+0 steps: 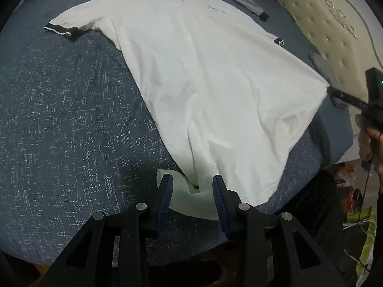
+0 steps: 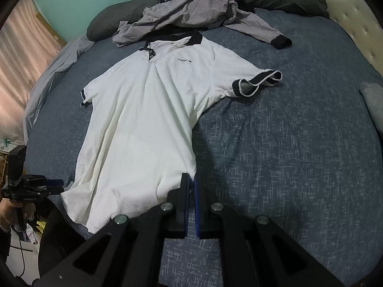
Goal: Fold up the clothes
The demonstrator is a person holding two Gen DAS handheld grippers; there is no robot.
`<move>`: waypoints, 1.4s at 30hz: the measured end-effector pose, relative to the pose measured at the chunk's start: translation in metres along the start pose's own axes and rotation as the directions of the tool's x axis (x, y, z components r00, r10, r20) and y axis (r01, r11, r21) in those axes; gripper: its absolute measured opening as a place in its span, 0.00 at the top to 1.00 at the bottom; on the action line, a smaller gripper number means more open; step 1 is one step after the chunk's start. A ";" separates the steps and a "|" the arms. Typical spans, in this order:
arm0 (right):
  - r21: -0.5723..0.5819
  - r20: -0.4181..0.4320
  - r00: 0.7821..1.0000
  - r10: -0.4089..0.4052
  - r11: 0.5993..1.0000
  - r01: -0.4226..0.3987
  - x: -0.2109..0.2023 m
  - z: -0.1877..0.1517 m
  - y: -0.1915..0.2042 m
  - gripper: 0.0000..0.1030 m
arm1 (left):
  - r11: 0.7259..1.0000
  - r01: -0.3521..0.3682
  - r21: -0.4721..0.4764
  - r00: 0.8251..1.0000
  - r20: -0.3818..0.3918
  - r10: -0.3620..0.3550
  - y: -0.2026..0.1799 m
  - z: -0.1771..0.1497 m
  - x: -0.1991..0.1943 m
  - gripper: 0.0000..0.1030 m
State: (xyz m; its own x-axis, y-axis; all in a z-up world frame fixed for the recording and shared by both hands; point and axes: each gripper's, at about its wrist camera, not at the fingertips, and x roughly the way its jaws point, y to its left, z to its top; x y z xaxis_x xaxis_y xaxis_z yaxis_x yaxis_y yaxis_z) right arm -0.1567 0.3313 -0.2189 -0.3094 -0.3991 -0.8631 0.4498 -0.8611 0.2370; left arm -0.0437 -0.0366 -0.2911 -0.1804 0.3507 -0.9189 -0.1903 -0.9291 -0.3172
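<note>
Your left tongs [image 1: 192, 181] tilt steeply down at the white polo shirt's [image 1: 203, 83] near hem corner, pads parted, soft cloth loose between them; your right tongs [image 2: 191, 186] are clenched on the hem's other corner. Beyond them the shirt lies flat on the blue woven bed [image 2: 287, 143], collar farthest, beside a crumpled grey jacket [image 2: 191, 14].

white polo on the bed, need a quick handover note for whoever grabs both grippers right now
Left gripper: jaws open, hem corner of the white polo lying loose between them, not pinched.
Right gripper: shut on the other hem corner.
Polo lies face up and spread on the blue bedspread, collar away from you; grey jacket heaped beyond it.
Done: shirt laid out.
Left: all folds.
</note>
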 end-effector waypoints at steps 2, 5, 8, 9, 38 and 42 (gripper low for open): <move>-0.001 0.001 1.000 0.003 1.000 -0.003 0.001 0.002 0.000 0.97 | 1.000 0.004 -0.010 1.000 0.001 -0.004 0.002 0.001 0.003 0.63; -0.008 -0.009 1.000 0.002 1.000 -0.002 0.006 0.005 0.001 0.97 | 1.000 0.004 -0.013 1.000 -0.004 -0.004 -0.009 0.007 0.013 0.63; -0.006 -0.016 1.000 0.003 1.000 -0.003 0.012 0.005 0.000 0.97 | 1.000 0.009 -0.017 1.000 -0.007 -0.009 -0.010 0.008 0.019 0.64; -0.003 -0.016 1.000 0.003 1.000 -0.003 0.012 0.004 0.000 0.97 | 1.000 0.010 -0.018 1.000 -0.009 -0.010 -0.009 0.008 0.021 0.64; 0.035 -0.172 0.985 0.009 0.999 -0.003 0.053 -0.039 -0.028 0.74 | 0.998 -0.010 -0.055 0.998 0.066 0.014 0.045 0.009 -0.021 0.98; 0.041 -0.190 0.981 0.032 0.999 -0.024 0.060 -0.041 -0.023 0.64 | 0.998 -0.014 -0.059 0.996 0.090 0.019 0.051 0.008 -0.032 0.98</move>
State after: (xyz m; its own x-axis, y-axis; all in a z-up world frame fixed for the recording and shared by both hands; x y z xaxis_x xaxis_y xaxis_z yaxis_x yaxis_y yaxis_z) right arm -0.1511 0.3405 -0.2948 -0.1298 -0.3589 -0.9243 0.4228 -0.8632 0.2758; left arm -0.0556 -0.0945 -0.2755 -0.2705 0.3420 -0.8999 -0.1306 -0.9392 -0.3177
